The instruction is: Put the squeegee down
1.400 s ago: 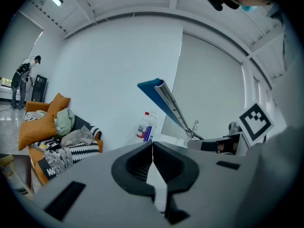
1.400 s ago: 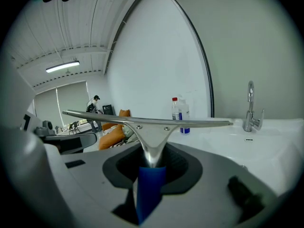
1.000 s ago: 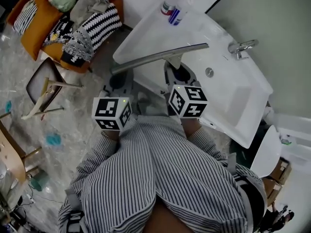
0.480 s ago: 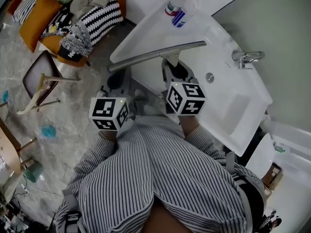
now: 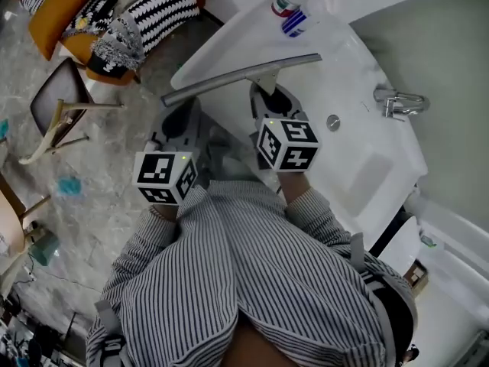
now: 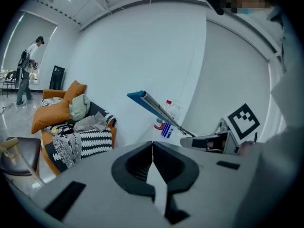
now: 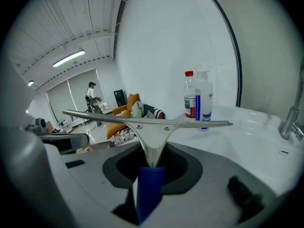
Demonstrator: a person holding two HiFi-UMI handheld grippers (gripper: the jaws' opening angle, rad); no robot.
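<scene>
The squeegee [image 5: 244,75] has a long metal blade and a blue handle [image 7: 149,184]. My right gripper [image 5: 269,104] is shut on that handle and holds the blade crosswise, in the air over the near left edge of the white counter [image 5: 229,37]. In the right gripper view the blade [image 7: 147,123] spans the picture in front of two bottles [image 7: 197,101]. My left gripper [image 5: 179,125] hangs to the left of it, beyond the counter's edge, shut with nothing between its jaws [image 6: 152,148]. From the left gripper view the squeegee [image 6: 156,109] runs up and to the left.
The counter carries a sunken basin [image 5: 367,167] with a tap [image 5: 397,102] at its right, and the bottles [image 5: 294,10] stand at its far end. On the floor to the left are an orange armchair with cushions [image 5: 114,21] and a small chair [image 5: 57,105]. A person [image 6: 26,68] stands far off.
Both grippers have sunk a little and moved forward. The right one still carries the squeegee, now lower over the counter's edge. Neither grip has changed.
</scene>
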